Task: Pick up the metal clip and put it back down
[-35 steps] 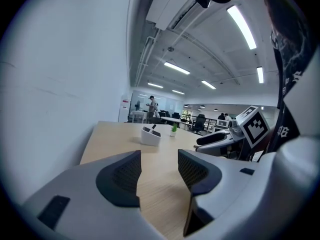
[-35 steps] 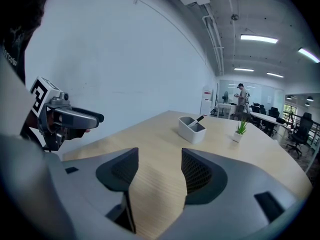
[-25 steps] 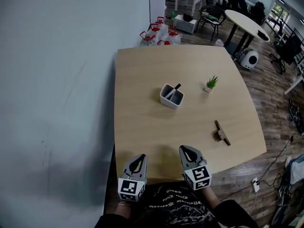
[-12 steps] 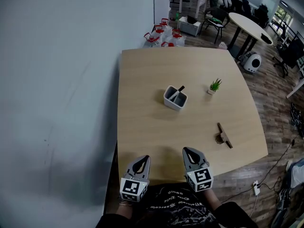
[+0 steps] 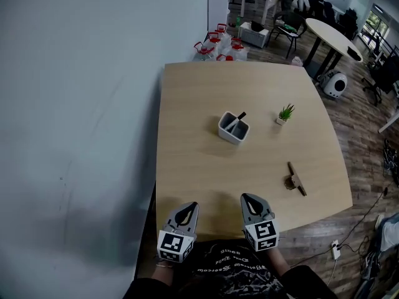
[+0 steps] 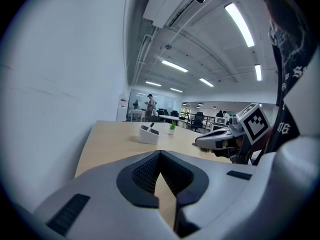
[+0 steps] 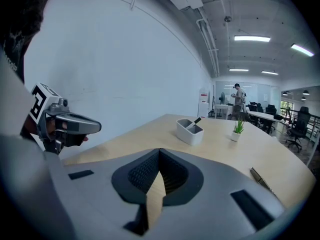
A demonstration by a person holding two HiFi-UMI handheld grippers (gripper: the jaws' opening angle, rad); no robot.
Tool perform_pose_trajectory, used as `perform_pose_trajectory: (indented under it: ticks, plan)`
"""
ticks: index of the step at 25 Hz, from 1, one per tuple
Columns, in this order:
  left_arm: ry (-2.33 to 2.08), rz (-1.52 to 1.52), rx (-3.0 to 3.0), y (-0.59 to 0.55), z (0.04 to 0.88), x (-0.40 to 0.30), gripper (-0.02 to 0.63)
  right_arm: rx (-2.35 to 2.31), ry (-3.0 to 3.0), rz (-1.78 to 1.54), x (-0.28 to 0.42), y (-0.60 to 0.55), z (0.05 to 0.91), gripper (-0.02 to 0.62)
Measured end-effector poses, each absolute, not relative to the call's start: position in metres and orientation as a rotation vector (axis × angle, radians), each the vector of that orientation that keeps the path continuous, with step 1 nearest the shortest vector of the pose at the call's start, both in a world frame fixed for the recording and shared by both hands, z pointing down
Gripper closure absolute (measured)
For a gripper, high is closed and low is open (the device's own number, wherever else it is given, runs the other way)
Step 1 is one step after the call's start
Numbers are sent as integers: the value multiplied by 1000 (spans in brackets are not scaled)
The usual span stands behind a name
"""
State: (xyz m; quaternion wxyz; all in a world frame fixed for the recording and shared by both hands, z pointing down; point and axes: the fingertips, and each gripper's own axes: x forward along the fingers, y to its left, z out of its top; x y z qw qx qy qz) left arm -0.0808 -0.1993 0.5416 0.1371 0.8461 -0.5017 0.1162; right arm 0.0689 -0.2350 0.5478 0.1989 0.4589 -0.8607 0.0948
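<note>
The metal clip (image 5: 294,180) lay flat on the surface (image 5: 187,104), right side, nothing touching it. Left tool (image 5: 187,207) and right tool (image 5: 248,199) hovered at the near edge, jaws together, empty. A parked pose: fits before pickup or after putdown.

I count one wooden table (image 5: 187,167) below me. On it:
- one metal clip (image 5: 294,179)
- one white holder (image 5: 234,128)
- one dark pen (image 5: 239,117) standing in that holder
- one small potted plant (image 5: 285,114)

Grippers total two: the left gripper (image 5: 186,208) and the right gripper (image 5: 249,200). On the floor past the far edge are several red-capped jugs (image 5: 215,45) (packed too close for a firm number).
</note>
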Motion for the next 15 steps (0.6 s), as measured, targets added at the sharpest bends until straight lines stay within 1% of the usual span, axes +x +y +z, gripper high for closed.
perform_pose_trajectory:
  ticks: [15]
  plan:
    - [-1455, 340, 2440, -198, 543, -81, 598, 1272, -2401, 252, 71, -233, 552, 583]
